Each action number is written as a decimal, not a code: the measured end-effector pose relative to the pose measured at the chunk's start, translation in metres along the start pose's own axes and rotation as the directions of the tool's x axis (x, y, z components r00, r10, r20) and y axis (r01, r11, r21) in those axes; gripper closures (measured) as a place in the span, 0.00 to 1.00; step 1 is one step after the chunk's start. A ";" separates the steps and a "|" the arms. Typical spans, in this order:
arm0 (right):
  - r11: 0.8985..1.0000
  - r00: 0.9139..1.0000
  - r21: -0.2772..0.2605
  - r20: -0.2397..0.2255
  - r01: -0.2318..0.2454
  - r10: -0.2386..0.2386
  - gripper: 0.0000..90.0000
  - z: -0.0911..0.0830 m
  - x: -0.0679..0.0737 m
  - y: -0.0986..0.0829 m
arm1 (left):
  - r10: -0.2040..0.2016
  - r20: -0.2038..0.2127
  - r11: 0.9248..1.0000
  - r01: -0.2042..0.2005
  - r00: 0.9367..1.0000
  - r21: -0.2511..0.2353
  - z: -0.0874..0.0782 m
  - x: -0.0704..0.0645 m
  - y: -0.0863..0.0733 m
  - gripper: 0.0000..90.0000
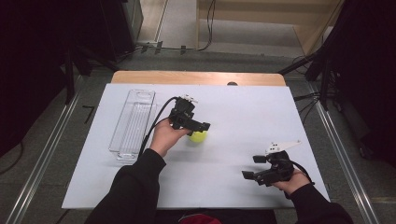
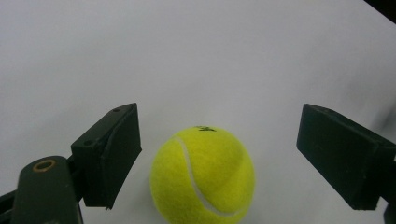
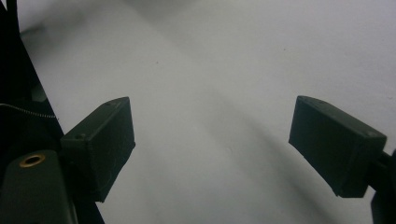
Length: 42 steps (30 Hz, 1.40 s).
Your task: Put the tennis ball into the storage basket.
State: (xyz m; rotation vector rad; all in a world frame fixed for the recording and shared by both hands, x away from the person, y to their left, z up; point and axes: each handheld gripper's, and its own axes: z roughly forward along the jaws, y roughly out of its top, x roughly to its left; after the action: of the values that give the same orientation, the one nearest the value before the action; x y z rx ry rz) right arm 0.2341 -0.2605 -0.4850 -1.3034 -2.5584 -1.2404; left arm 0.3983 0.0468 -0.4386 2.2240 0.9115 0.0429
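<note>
We see bare white table point(image 1: 243, 112) from twelve to three o'clock of the yellow tennis ball point(image 1: 198, 136), which lies near the middle. A clear plastic tray point(image 1: 133, 122) lies lengthwise near the nine o'clock edge. The left gripper point(image 1: 201, 128) reaches over the ball, hand point(image 1: 164, 136) behind it. The right gripper point(image 1: 251, 168) rests toward five o'clock, near the table's front edge. In the left gripper view the jaws stand apart, flanking the ball point(image 2: 202, 175) without touching; the right gripper view has its jaws apart over bare surface
</note>
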 end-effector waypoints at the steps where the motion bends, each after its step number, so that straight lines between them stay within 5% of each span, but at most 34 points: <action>1: 1.000 1.000 0.000 0.000 -0.001 0.001 0.14 0.000 0.000 0.000 | -0.002 0.003 1.000 0.002 1.000 0.001 0.000 0.001 0.000 0.16; 8: 1.000 1.000 -0.001 -0.002 0.000 0.000 0.14 0.000 0.000 0.000 | 0.013 -0.027 1.000 -0.013 1.000 -0.002 0.004 0.002 -0.005 0.15; 11: 1.000 1.000 -0.001 -0.003 0.003 -0.003 0.14 0.000 0.001 0.000 | 0.018 -0.008 1.000 -0.018 1.000 0.000 0.006 0.003 -0.006 0.14; 16: 1.000 1.000 0.002 -0.003 0.002 -0.002 0.14 0.000 0.001 0.000 | 0.018 0.014 0.999 -0.018 1.000 0.035 0.012 0.006 -0.009 0.00; 27: 1.000 1.000 0.001 -0.003 0.006 -0.006 0.14 -0.001 0.001 0.000 | 0.037 0.003 0.998 -0.037 0.999 0.041 0.020 0.002 -0.014 0.00; 42: 1.000 1.000 0.004 -0.002 0.014 -0.014 0.14 -0.001 0.002 0.000 | 0.013 0.012 0.999 -0.014 1.000 0.047 0.031 0.002 -0.024 0.00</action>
State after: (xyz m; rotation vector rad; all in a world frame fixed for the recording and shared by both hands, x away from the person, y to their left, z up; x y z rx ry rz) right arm 0.2327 -0.2594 -0.4839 -1.2853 -2.5719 -1.2370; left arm 0.3937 0.0409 -0.4769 2.2714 0.8997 0.0155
